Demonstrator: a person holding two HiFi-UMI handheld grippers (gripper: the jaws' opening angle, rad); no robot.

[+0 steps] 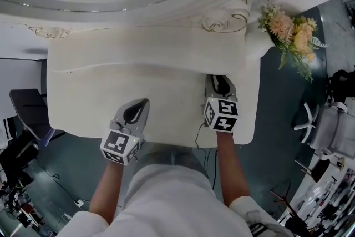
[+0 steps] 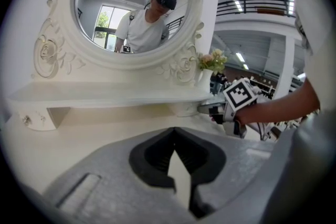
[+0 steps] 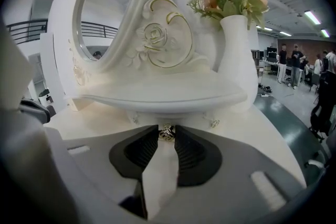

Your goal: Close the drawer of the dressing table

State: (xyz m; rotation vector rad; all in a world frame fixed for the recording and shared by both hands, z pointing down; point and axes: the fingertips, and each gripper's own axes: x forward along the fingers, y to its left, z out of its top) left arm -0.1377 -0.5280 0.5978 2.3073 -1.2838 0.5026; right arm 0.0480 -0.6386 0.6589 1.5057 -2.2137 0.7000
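The white dressing table (image 1: 83, 102) fills the head view, with a raised shelf (image 3: 168, 93) under its oval mirror (image 2: 134, 5). My right gripper (image 1: 219, 81) reaches under the shelf's front edge. In the right gripper view its jaws (image 3: 167, 132) stand shut on a small metal drawer knob (image 3: 167, 134); the drawer front behind it is mostly hidden. My left gripper (image 1: 137, 111) rests over the tabletop at the front left, shut, with nothing between its fingers (image 2: 174, 131). The left gripper view shows the right gripper (image 2: 231, 108) at the shelf's right end.
A white vase (image 3: 237, 55) of pink and yellow flowers (image 1: 291, 33) stands at the table's right end. Another small drawer with a knob (image 2: 25, 120) sits under the shelf's left end. A black chair (image 1: 28, 114) stands left of the table, white chairs (image 1: 333, 125) to the right.
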